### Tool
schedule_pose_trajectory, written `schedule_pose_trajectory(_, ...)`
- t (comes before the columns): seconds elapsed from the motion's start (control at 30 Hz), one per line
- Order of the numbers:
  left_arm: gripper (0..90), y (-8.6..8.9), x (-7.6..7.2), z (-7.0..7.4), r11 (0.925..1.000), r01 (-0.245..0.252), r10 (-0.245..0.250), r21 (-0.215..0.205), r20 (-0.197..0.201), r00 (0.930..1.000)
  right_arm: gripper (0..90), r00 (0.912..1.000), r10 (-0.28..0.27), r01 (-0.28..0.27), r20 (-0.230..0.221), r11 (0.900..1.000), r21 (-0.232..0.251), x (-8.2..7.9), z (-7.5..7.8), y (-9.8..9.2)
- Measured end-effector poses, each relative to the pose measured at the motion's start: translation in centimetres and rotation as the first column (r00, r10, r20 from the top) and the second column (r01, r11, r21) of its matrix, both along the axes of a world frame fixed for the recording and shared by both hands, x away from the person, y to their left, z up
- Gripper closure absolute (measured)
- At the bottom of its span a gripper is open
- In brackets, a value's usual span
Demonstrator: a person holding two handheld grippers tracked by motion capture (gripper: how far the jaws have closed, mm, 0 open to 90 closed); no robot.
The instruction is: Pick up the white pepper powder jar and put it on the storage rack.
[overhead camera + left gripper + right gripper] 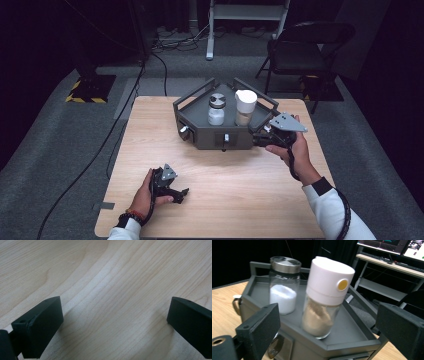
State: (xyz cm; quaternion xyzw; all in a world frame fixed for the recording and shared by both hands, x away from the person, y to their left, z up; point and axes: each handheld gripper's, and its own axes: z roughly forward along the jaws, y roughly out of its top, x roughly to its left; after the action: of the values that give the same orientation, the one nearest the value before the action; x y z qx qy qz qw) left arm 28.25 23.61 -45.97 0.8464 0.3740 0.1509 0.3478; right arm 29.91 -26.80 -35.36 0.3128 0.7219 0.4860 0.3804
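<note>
The right tongs point(327, 340) stand apart with nothing between them, aimed at the white-capped jar point(324, 297) just ahead on the grey tray point(352, 345), likely lining up a grasp; the steel-lidded jar point(283, 287) stands beside it. The left tongs point(115, 322), also apart and empty, idle above the counter point(112, 277).

Two jars, one tray, two grippers on a wooden table

One white-capped glass jar of tan powder point(324, 300), one steel-lidded glass jar of white grains point(284, 287), one dark grey hexagonal tray point(200, 112), one light wooden table point(235, 200), two black handheld grippers: left point(181, 194), right point(260, 140).
</note>
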Motion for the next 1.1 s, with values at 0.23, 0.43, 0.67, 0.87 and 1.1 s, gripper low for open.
schedule_pose_trajectory(0.23,0.0,0.0,0.0,0.0,1.0,0.0,0.0,0.001,0.0,1.0,5.5,0.999,0.045,-0.045,-0.002,0.999,-0.005,-1.2,-1.3,-0.4)
schedule_pose_trajectory(0.43,0.0,0.0,0.0,0.0,1.0,0.0,0.0,0.0,0.001,1.0,5.5,0.9972,0.072,-0.073,-0.018,0.997,-0.007,-1.9,-2.2,-0.9)
schedule_pose_trajectory(0.67,0.0,0.0,0.0,0.0,1.0,0.0,0.0,0.0,0.0,1.0,5.5,0.9953,0.089,-0.089,-0.039,0.996,-0.018,-2.3,-3.0,-1.4)
schedule_pose_trajectory(0.87,0.0,0.0,0.0,0.0,1.0,0.0,0.0,0.001,0.0,1.0,5.5,0.993,0.102,-0.104,-0.06,0.994,-0.039,-2.6,-3.6,-1.6)
schedule_pose_trajectory(1.1,0.0,0.0,0.0,0.0,1.0,0.0,0.0,0.0,0.0,1.0,5.5,0.9904,0.111,-0.117,-0.082,0.991,-0.067,-3.1,-4.5,-1.9)
